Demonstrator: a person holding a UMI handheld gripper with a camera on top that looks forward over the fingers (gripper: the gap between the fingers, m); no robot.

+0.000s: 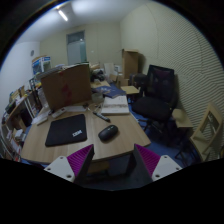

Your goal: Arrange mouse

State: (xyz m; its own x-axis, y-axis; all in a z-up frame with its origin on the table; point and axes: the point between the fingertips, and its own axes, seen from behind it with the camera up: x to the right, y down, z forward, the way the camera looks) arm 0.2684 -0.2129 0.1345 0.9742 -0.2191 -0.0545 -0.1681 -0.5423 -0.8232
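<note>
A dark computer mouse point(108, 132) lies on the wooden desk point(95, 146), to the right of a black mouse pad point(66, 129). My gripper point(113, 160) hovers above the desk's near edge, well short of the mouse. Its fingers are spread wide with nothing between them; the magenta pads point(77, 157) show at either side. The mouse is ahead of the fingers, slightly left of the middle of the gap.
A brown cardboard box point(65, 86) stands at the back of the desk. Papers and a book point(114, 104) lie behind the mouse. A black office chair point(157, 95) stands to the right of the desk. Shelves point(18, 115) with clutter are to the left.
</note>
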